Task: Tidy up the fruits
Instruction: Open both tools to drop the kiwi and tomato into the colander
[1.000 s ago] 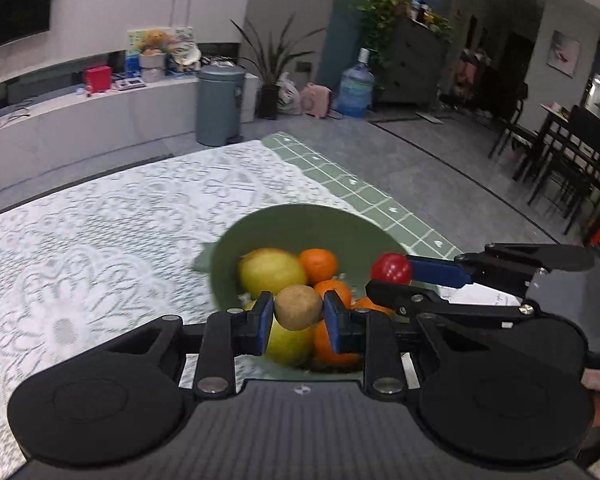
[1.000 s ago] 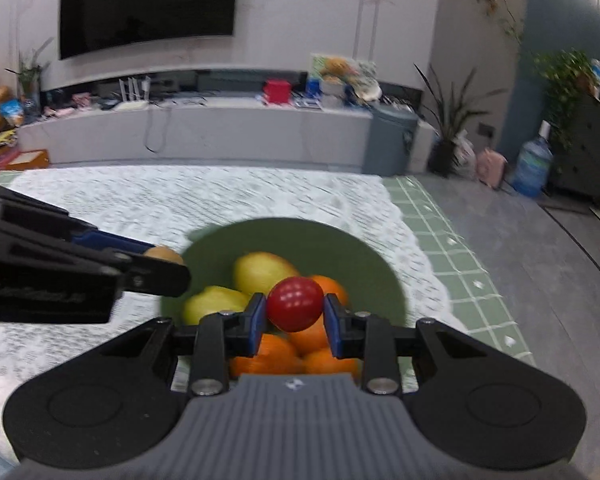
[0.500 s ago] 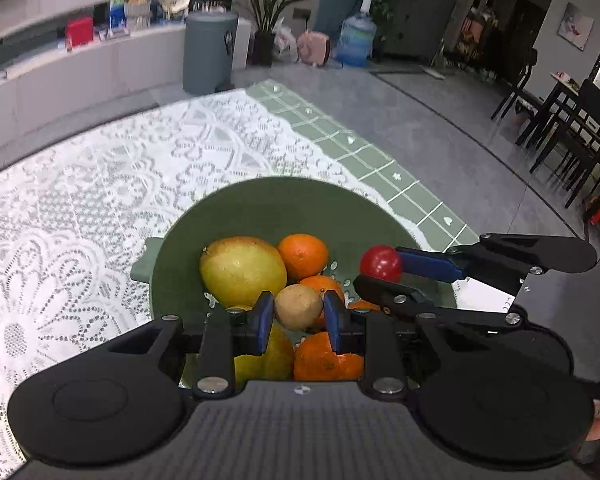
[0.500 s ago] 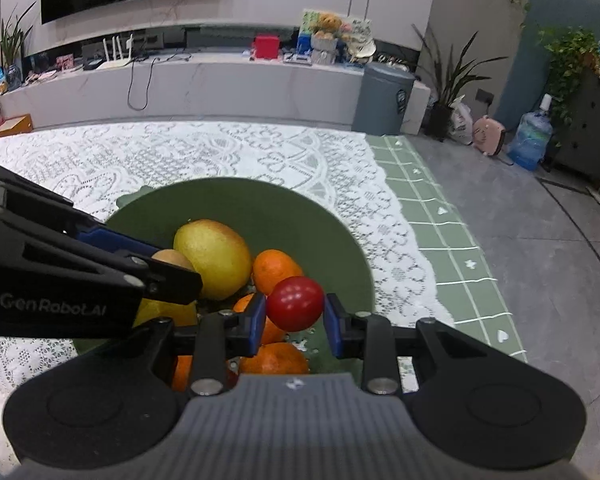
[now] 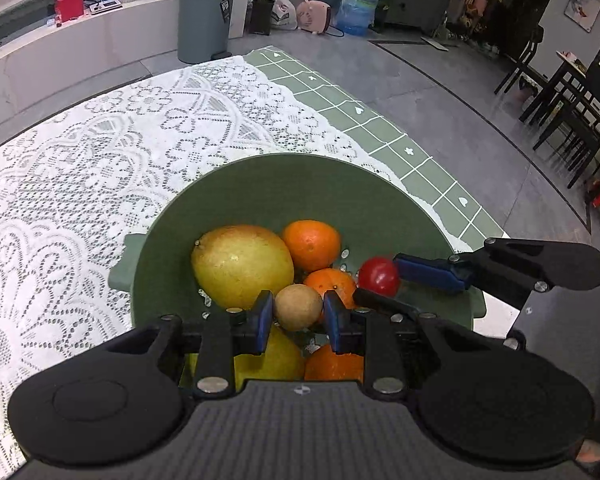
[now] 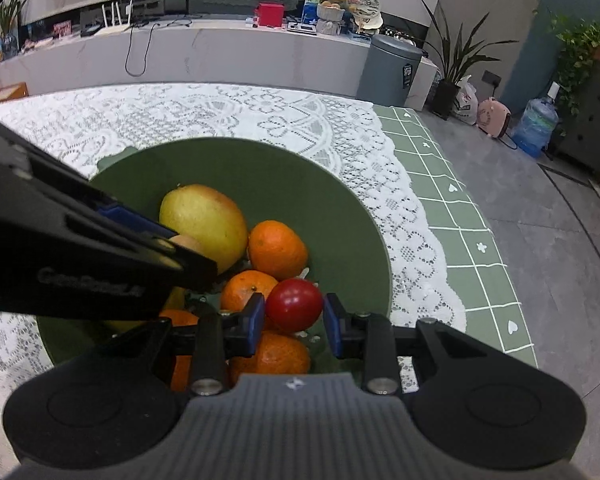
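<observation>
A green bowl [image 5: 300,184] [image 6: 320,184] on the lace cloth holds a big yellow fruit [image 5: 242,266] [image 6: 204,220], several oranges [image 5: 312,244] [image 6: 278,250] and a yellow fruit low at the front. My left gripper [image 5: 299,315] is shut on a small brown round fruit [image 5: 299,307], held just over the pile. From the right of the left wrist view comes my right gripper [image 6: 294,314] [image 5: 376,280], shut on a small red round fruit [image 6: 294,304] [image 5: 379,276], also over the bowl's fruit. In the right wrist view the left gripper's black arm [image 6: 80,256] crosses from the left and hides most of the brown fruit.
The white lace cloth [image 5: 80,168] lies over a green checked cloth [image 5: 400,144] whose edge drops to the grey floor on the right. A grey bin [image 5: 206,20], a plant and a water jug stand beyond the table; dark chairs at far right.
Both grippers have come down and forward over the bowl, each still gripping its fruit. The bowl now looks larger and nearer in both views.
</observation>
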Tool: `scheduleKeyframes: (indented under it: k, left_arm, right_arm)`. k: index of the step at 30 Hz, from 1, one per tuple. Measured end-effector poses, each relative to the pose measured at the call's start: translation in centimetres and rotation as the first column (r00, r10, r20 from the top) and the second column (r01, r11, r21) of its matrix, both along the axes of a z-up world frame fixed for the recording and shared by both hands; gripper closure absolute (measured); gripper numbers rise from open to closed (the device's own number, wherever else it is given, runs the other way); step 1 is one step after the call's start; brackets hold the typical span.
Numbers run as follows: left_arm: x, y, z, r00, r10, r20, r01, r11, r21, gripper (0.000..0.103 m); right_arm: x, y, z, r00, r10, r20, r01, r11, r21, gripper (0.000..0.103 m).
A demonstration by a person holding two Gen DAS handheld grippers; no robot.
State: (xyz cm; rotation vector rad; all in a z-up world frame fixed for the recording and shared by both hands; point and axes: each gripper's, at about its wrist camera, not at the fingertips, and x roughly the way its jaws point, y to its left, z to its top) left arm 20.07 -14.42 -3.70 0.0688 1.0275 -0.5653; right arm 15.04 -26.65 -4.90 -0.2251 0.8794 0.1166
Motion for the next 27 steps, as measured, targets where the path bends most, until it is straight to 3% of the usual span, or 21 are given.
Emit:
scheduleKeyframes:
  k: [7, 12, 16, 23, 27]
  left_arm:
    - [0.3, -0.8, -0.6, 1.0, -0.007, 0.001, 0.007, 1.0, 0.023, 0.069]
    - [0.2, -0.8, -0.5, 1.0, -0.007, 0.005, 0.007, 1.0, 0.028, 0.069]
    - [0.2, -0.8, -0.5, 1.0, -0.013, 0.0, 0.013, 1.0, 0.026, 0.063]
    - [-0.5, -0.2, 0.7, 1.0, 0.019, 0.023, -0.02, 1.0, 0.021, 0.047]
    - [-1.1, 1.0, 1.9, 0.997, 0.052, 0.055, -0.051, 0.999, -0.007, 0.038]
  right_arm:
    - [0.0, 0.1, 0.0, 1.0, 0.001, 0.003, -0.001, 1.0, -0.004, 0.073]
    - [-0.5, 0.1, 0.2, 1.0, 0.001, 0.022, -0.001, 1.0, 0.0, 0.062]
    - [-0.8, 0.0, 0.4, 1.0, 0.0, 0.031, -0.001, 1.0, 0.006, 0.06]
    - [-2.0, -0.1, 1.4, 0.995, -0.01, 0.1, 0.008, 1.0, 0.016, 0.043]
    - [-3.1, -0.4, 2.3, 0.983, -0.025, 0.179, 0.02, 0.999, 0.031, 0.027]
